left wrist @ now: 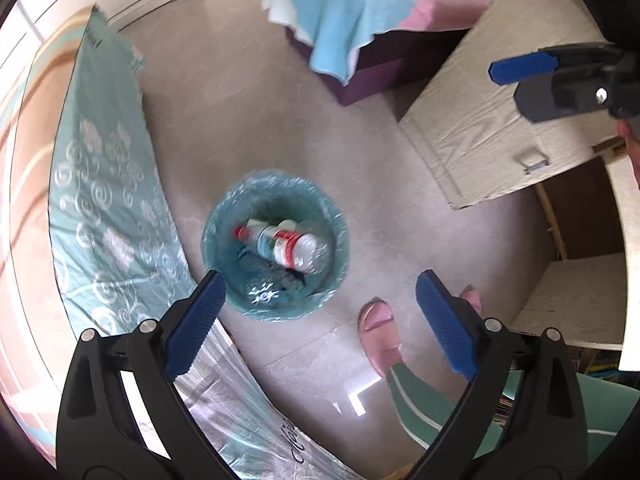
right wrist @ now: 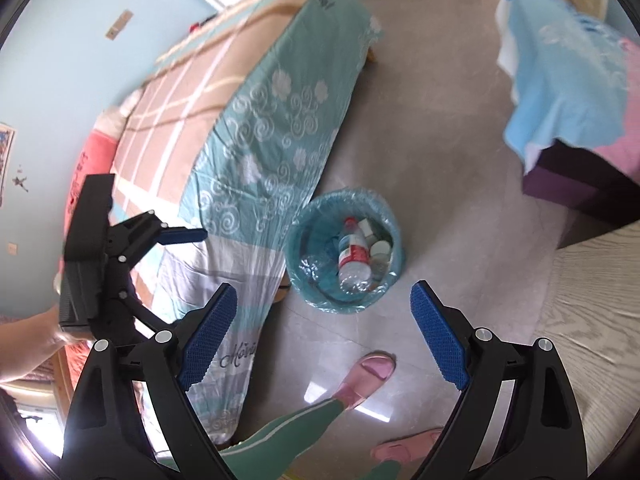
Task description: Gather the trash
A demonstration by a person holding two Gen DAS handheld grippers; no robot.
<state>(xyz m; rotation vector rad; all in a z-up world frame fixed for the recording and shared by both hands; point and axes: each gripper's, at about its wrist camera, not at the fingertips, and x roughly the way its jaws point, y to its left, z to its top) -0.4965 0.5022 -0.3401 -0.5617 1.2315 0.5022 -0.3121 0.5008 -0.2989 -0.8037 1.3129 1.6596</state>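
A round trash bin lined with a teal plastic bag (left wrist: 224,216) stands on the floor beside the bed; it also shows in the right wrist view (right wrist: 304,236). Inside it lies a clear plastic bottle with a red cap and red-white label (left wrist: 288,245), also seen in the right wrist view (right wrist: 352,256), with a white cup-like piece (right wrist: 380,249) beside it. My left gripper (left wrist: 320,316) is open and empty, held above the bin's near side. My right gripper (right wrist: 324,328) is open and empty, above the floor just in front of the bin. Each gripper shows in the other's view, the right (left wrist: 532,70), the left (right wrist: 176,236).
A bed with a teal patterned sheet (left wrist: 104,184) (right wrist: 272,120) runs along the left. A dark box draped with blue-pink cloth (left wrist: 360,12) (right wrist: 568,92) stands beyond the bin. A pale desk (left wrist: 500,112) (right wrist: 592,304) is at right. The person's pink slippers (left wrist: 378,332) (right wrist: 366,376) stand near the bin.
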